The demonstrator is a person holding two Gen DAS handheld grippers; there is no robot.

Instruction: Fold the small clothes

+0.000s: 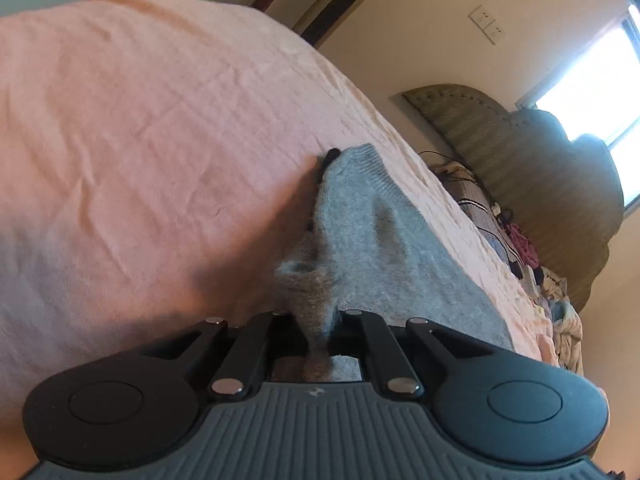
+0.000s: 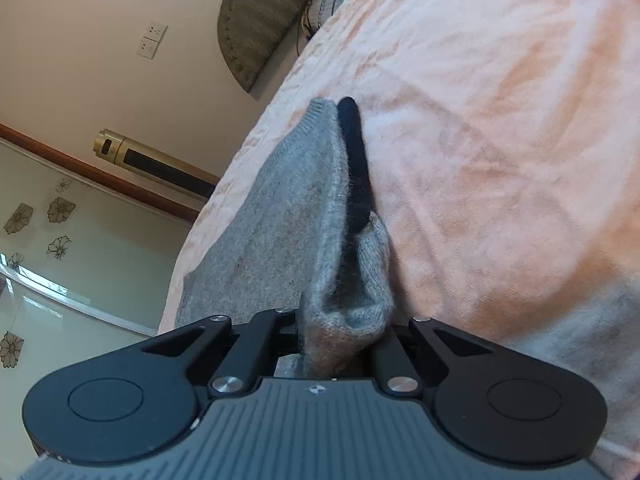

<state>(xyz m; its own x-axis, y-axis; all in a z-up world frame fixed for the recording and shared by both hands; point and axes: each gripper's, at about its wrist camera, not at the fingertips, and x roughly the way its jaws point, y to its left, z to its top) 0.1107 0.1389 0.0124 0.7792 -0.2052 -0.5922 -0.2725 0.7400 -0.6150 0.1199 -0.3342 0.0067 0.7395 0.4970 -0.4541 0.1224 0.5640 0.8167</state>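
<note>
Both my left gripper (image 1: 320, 332) and right gripper (image 2: 340, 332) are clamped on near corners of the fuzzy grey knitted garment (image 1: 384, 248), which stretches lengthwise away from me across the pink bedsheet (image 1: 140, 128).

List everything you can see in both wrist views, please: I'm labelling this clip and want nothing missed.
grey knit garment: one, grey with a black part along one edge, lying on the bed, bunched fabric pinched at both grippers
bedsheet: one, pale pink, wrinkled, covering the bed
headboard: one, olive green, padded, against the wall
clothes pile: several pieces, mixed colours, by the headboard; count unclear
wall sockets: two plates, white, on the cream wall
tower appliance: one, gold and black, by the wall
window: one, bright, beyond the headboard
left gripper: one, black, shut on the garment
right gripper: one, black, shut on the garment
</note>
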